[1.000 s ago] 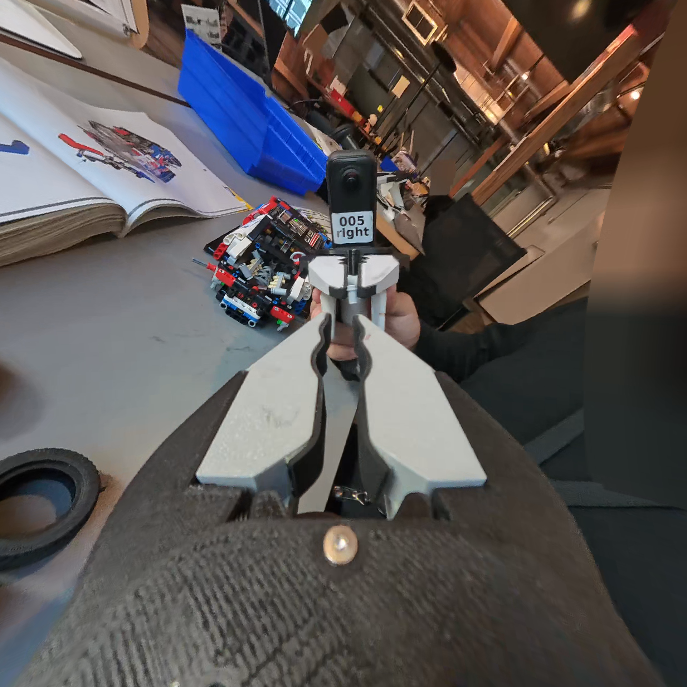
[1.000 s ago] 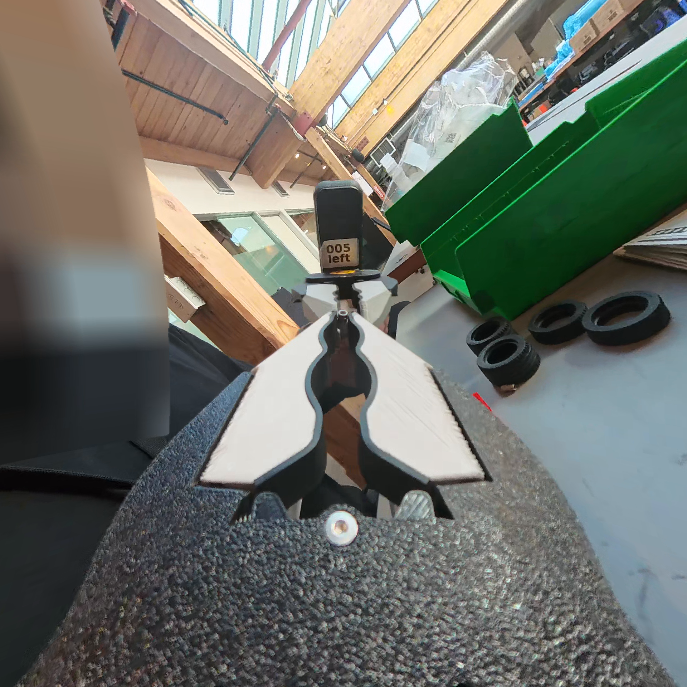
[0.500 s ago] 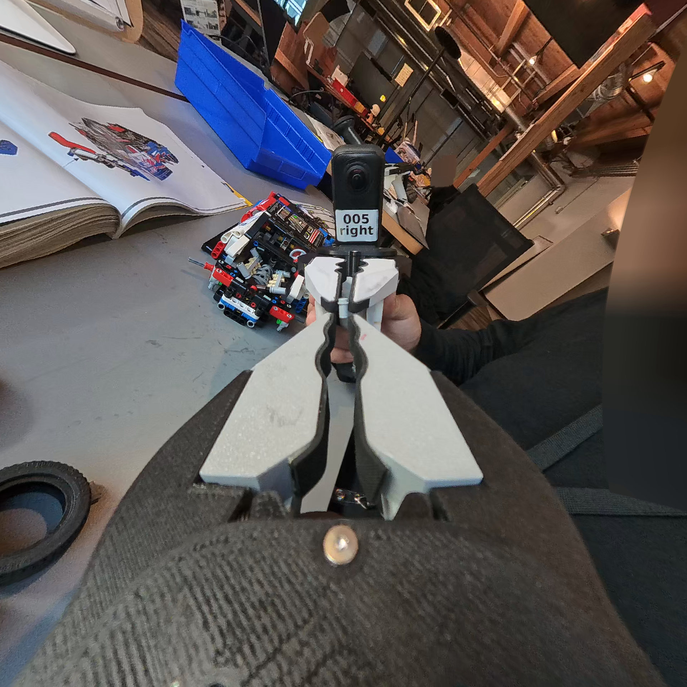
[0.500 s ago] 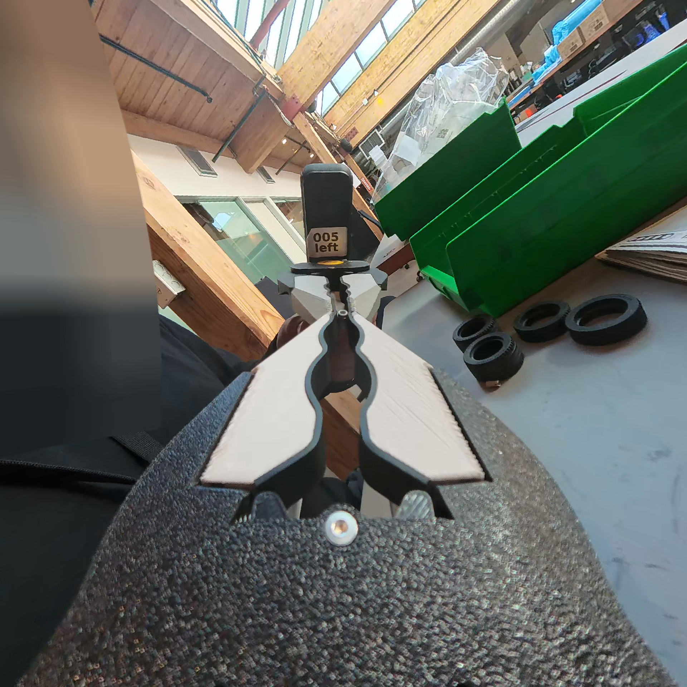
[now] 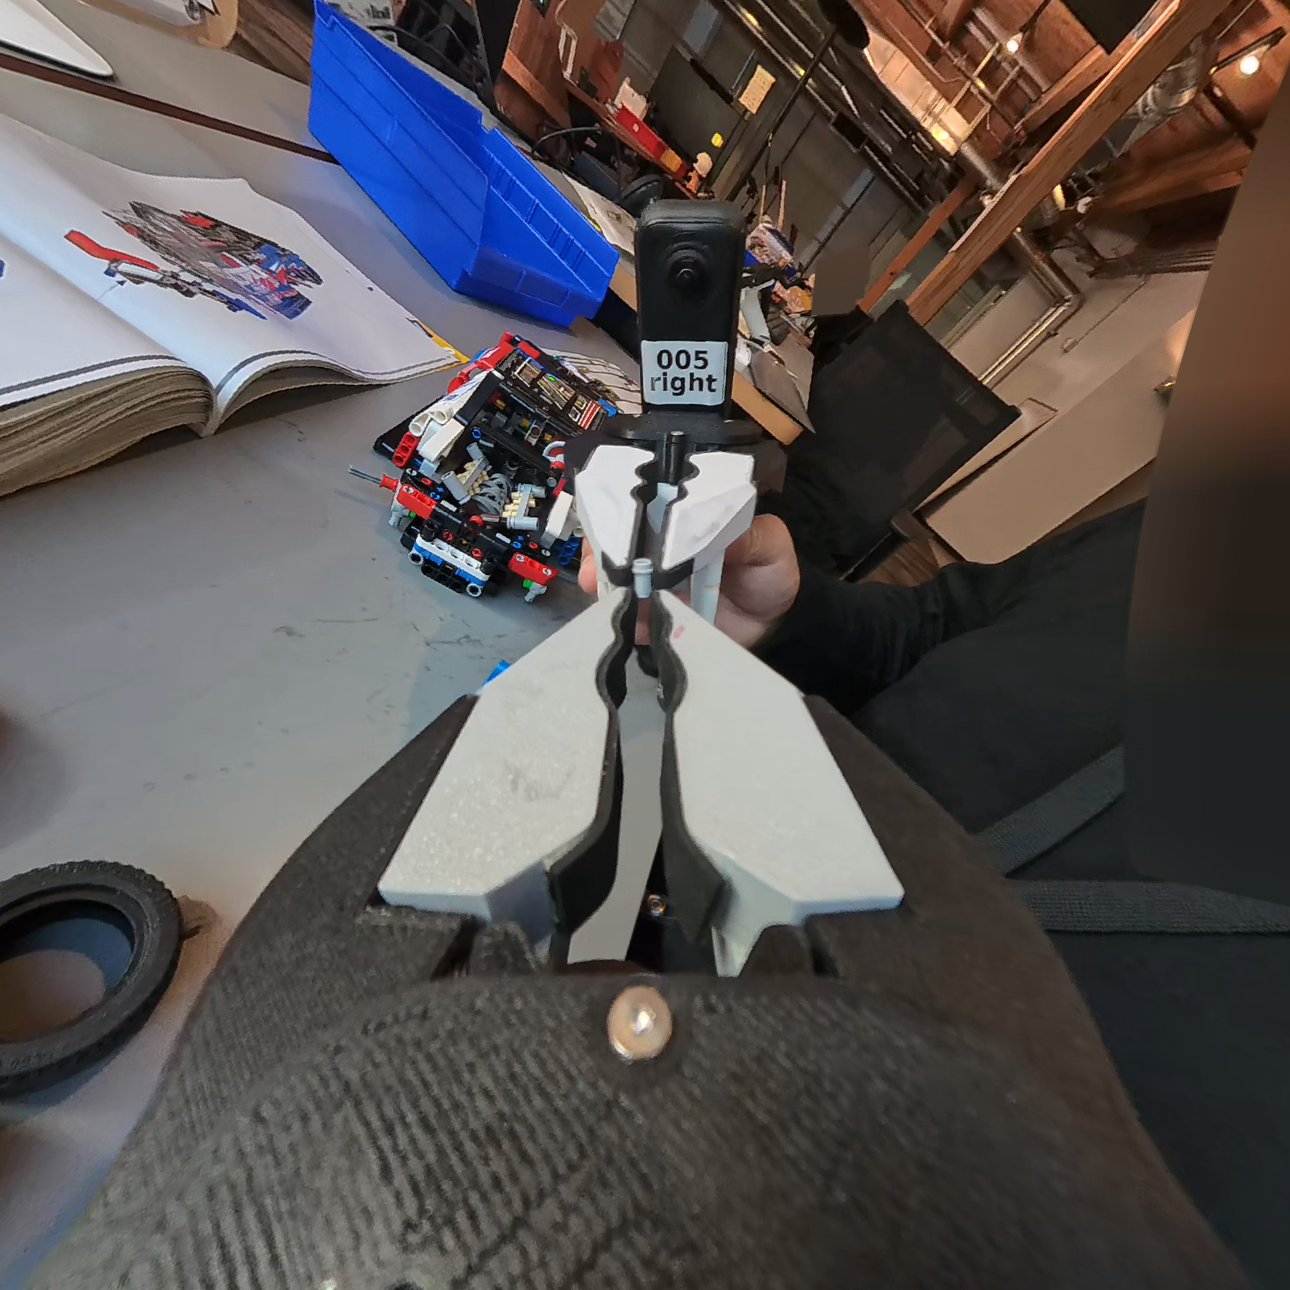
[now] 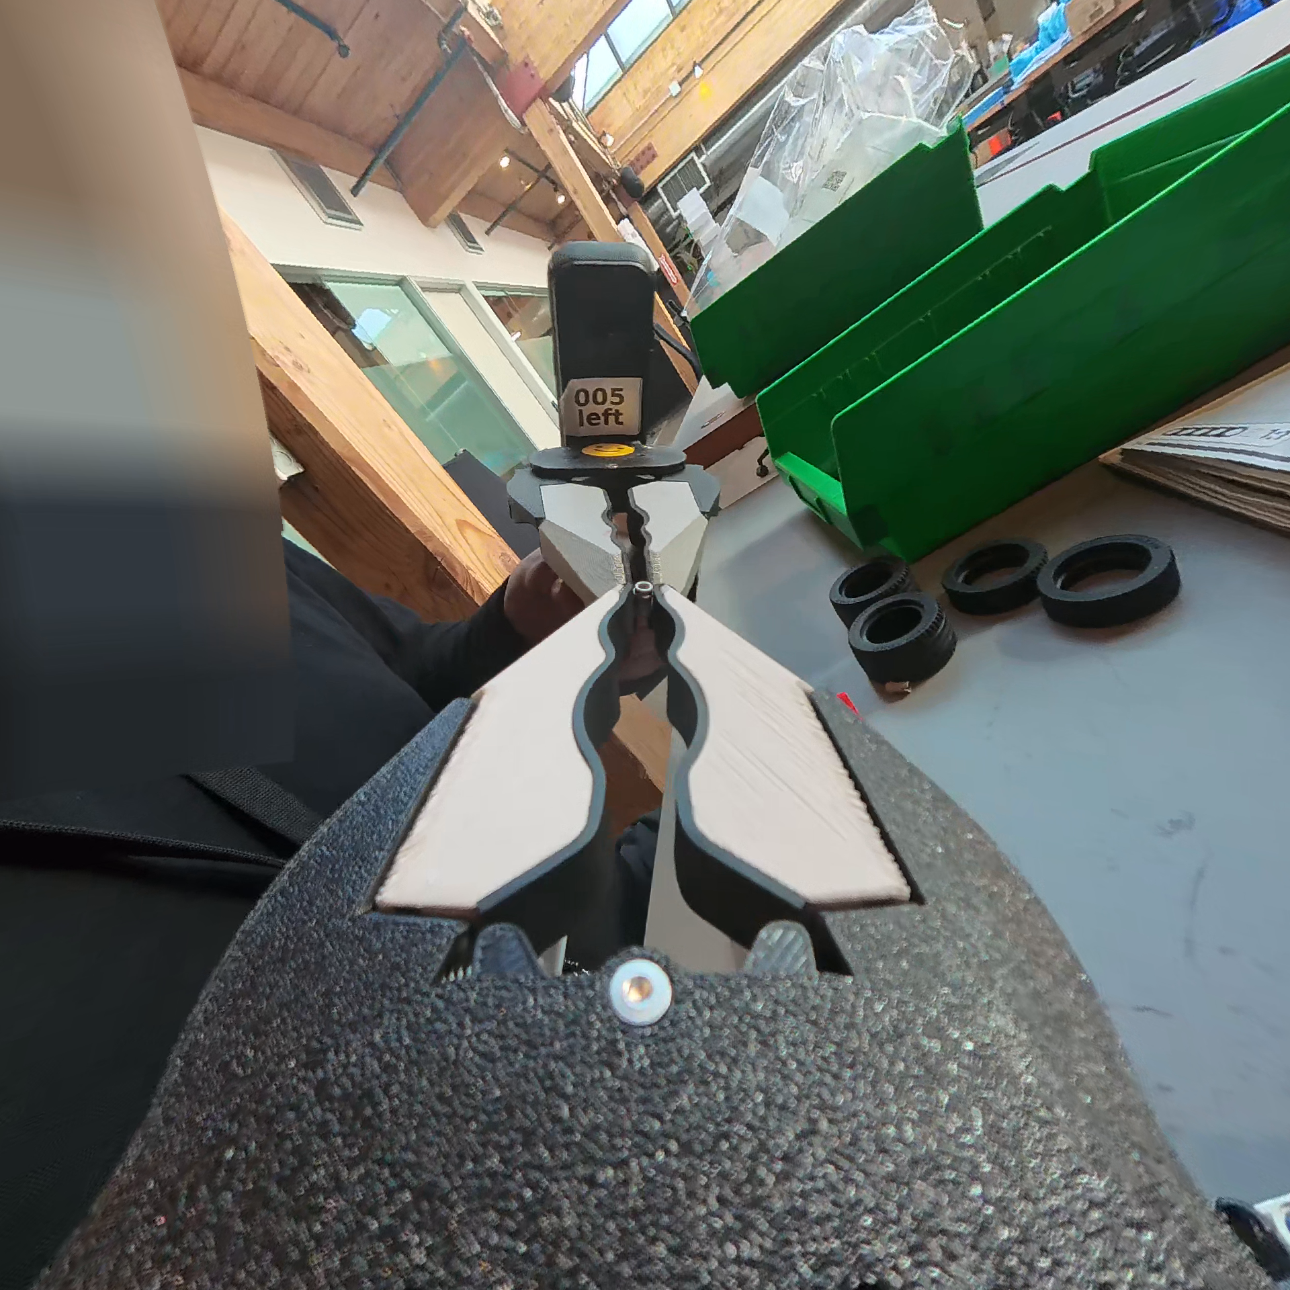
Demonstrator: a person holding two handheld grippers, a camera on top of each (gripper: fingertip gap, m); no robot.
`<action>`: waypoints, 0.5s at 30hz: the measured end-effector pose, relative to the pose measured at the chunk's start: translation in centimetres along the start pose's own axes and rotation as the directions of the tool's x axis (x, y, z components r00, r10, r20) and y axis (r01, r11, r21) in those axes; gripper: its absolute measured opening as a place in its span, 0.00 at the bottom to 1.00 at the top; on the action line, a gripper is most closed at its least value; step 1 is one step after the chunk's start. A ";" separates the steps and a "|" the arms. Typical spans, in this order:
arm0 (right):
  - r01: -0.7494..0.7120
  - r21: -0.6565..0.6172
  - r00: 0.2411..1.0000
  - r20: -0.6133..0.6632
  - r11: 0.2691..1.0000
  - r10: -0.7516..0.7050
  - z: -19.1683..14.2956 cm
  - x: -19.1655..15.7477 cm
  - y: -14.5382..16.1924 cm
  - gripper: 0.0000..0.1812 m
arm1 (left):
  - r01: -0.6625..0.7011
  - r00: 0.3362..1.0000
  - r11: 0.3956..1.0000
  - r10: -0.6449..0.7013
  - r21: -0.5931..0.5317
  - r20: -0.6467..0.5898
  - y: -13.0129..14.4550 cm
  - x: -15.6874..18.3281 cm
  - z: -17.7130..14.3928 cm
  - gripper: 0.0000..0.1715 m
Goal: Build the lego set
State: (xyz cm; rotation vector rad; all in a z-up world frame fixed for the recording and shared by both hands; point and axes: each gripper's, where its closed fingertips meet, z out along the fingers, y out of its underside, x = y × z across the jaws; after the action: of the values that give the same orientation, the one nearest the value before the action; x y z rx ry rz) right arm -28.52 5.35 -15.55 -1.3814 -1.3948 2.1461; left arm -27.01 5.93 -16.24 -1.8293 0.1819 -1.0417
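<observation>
My two grippers meet tip to tip above the near table edge. A small light grey pin (image 5: pixel 642 574) sits upright between both sets of tips; it also shows in the right wrist view (image 6: pixel 643 588). My left gripper (image 5: pixel 642 599) is closed narrowly on it. My right gripper (image 6: pixel 642 599) is closed on it from the opposite side. Each shows head-on in the other's view, the right one (image 5: pixel 643 555) and the left one (image 6: pixel 634 569). The part-built black, red, white and blue Lego model (image 5: pixel 488 488) lies on the grey table (image 5: pixel 209 663) behind them.
An open instruction book (image 5: pixel 174 300) lies at the left, with a blue bin (image 5: pixel 454 174) behind it. One black tyre (image 5: pixel 70 977) lies near my left gripper. Green bins (image 6: pixel 1012 384) and several loose tyres (image 6: pixel 1110 579) are at the right. A person's hand (image 5: pixel 754 579) holds the right gripper. My left and right fingertips are right by each other.
The two grippers have come closer together, tip to tip. The left gripper's jaws have narrowed around the pin that the right gripper was holding.
</observation>
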 end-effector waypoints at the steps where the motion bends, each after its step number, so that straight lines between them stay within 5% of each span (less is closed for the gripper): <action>1: 0.001 -0.005 1.000 -0.008 1.000 -0.002 0.0 0.1 0.0 0.03 | -0.020 1.000 1.000 0.020 0.001 0.015 0.0 -0.1 0.0 0.00; 15: 0.219 -0.289 0.943 -0.182 0.932 -0.278 -0.5 1.2 1.8 0.03 | -0.381 0.888 0.911 0.408 -0.157 0.213 1.7 -1.6 0.3 0.00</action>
State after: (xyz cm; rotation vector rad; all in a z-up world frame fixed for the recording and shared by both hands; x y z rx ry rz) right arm -28.28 5.41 -17.79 -1.3915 -1.7093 1.6387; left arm -27.25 6.13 -18.55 -1.8966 0.4534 -0.5261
